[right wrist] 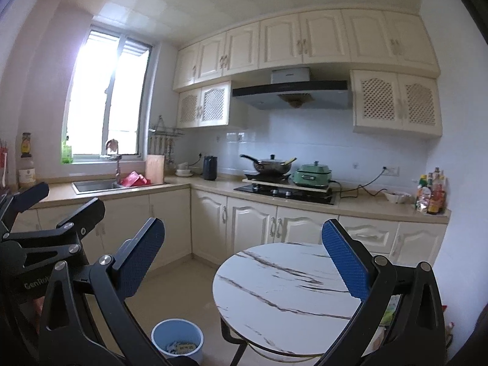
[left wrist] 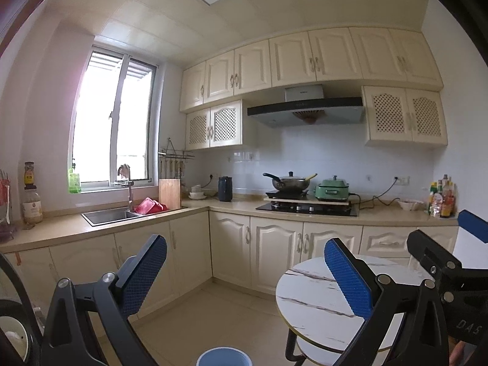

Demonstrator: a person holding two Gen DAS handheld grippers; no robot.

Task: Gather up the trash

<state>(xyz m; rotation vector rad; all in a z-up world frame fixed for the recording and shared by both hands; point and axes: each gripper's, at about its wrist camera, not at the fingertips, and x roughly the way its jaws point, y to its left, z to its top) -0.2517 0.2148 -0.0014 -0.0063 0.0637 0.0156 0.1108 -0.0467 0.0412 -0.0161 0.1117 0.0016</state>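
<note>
Above the marble tabletop (right wrist: 274,289), both claws, left claw (left wrist: 245,277) and right claw (right wrist: 244,262), hang spread and empty; next they likely must find trash for the blue bin (right wrist: 178,340).

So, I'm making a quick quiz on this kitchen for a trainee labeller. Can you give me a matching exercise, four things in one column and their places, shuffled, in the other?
Things:
1. round blue plastic trash bin
2. steel wok with a lid
3. red plastic rack
4. green lidded electric pot

Places:
A. beside the steel sink, below the window
B. on the floor, left of the round marble-pattern table
C. on the wooden board over the stove, right side
D. on the wooden board over the stove, left side

Pairs: 1-B, 2-D, 3-A, 4-C
</note>
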